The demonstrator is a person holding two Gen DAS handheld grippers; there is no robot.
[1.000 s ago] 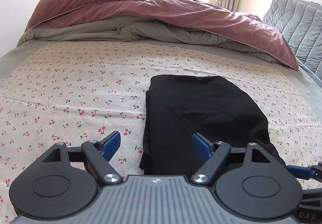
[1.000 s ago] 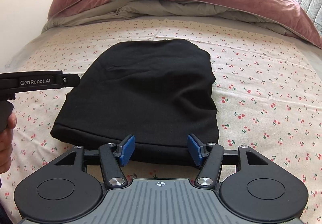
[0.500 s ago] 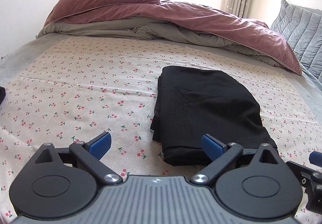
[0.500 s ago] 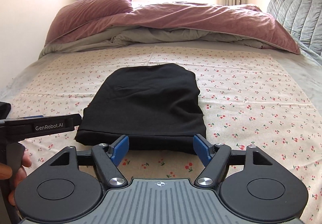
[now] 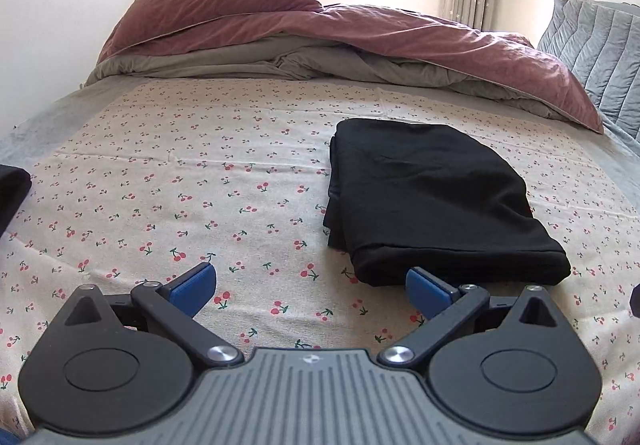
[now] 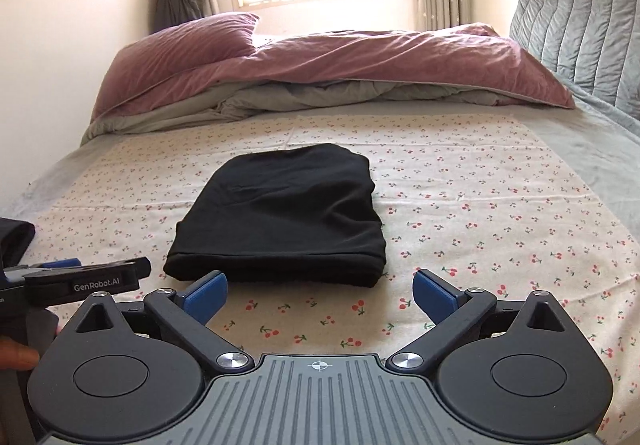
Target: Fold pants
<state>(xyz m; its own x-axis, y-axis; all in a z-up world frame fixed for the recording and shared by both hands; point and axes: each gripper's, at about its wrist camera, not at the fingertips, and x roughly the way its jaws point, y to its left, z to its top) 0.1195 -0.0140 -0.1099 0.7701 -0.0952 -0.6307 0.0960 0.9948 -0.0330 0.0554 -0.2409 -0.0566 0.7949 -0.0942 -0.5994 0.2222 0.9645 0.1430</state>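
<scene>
The black pants (image 5: 432,201) lie folded into a compact rectangle on the cherry-print sheet (image 5: 200,181). In the right wrist view the same pants (image 6: 284,221) sit straight ahead. My left gripper (image 5: 311,287) hovers open just short of the bundle's near left corner, with only sheet between its blue fingers. My right gripper (image 6: 320,295) hangs back from the bundle's near edge, its jaws still opening and nothing between them. The left gripper's body (image 6: 84,279) shows at the left of the right wrist view, held by a hand (image 6: 16,355).
A mauve duvet (image 6: 360,57) over grey bedding and a mauve pillow (image 5: 216,5) are heaped at the bed's far end. A grey quilted cushion (image 6: 580,17) stands at the right. Another dark garment (image 5: 12,189) lies at the left edge. Wall runs along the left side.
Both grippers have drawn back from the folded pants and opened wider. The right gripper's pads, close to the bundle's near edge a second ago, now stand apart from it.
</scene>
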